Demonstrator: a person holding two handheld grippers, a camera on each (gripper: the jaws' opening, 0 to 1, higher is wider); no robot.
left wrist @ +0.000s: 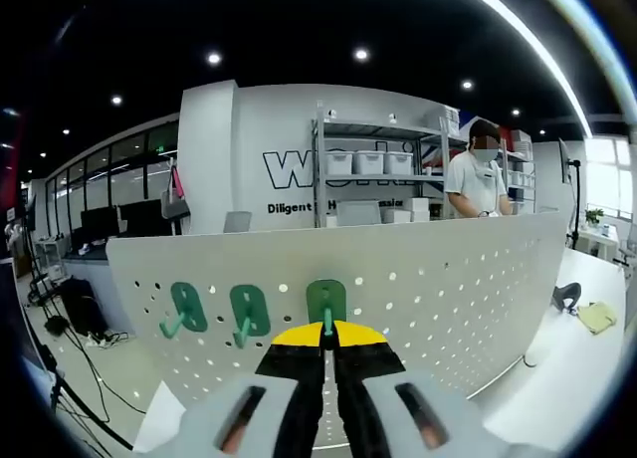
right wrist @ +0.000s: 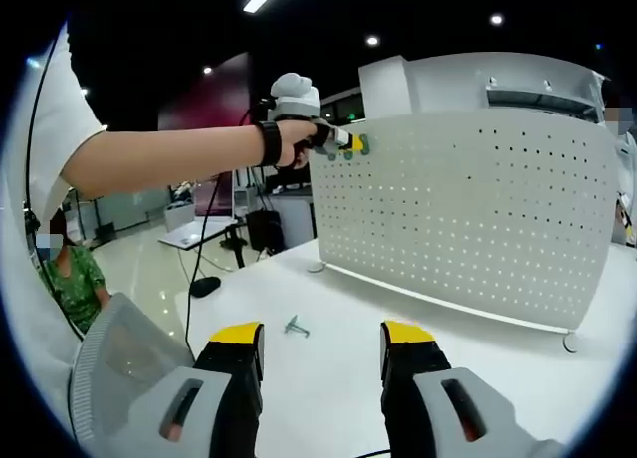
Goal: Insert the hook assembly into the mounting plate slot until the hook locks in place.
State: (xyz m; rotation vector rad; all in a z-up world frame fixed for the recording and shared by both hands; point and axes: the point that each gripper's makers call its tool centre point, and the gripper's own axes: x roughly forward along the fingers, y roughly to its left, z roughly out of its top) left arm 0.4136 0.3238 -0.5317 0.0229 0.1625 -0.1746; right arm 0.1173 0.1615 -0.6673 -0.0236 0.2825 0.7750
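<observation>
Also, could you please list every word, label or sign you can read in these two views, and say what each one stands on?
"W", then letters cut off by the shelf rack: large dark lettering on the white wall.
"Diligent": smaller dark line below it on the same wall; the words after it are blurred and partly hidden.
White pegboard, green hooks, both tongs' yellow tips: no text readable.
</observation>
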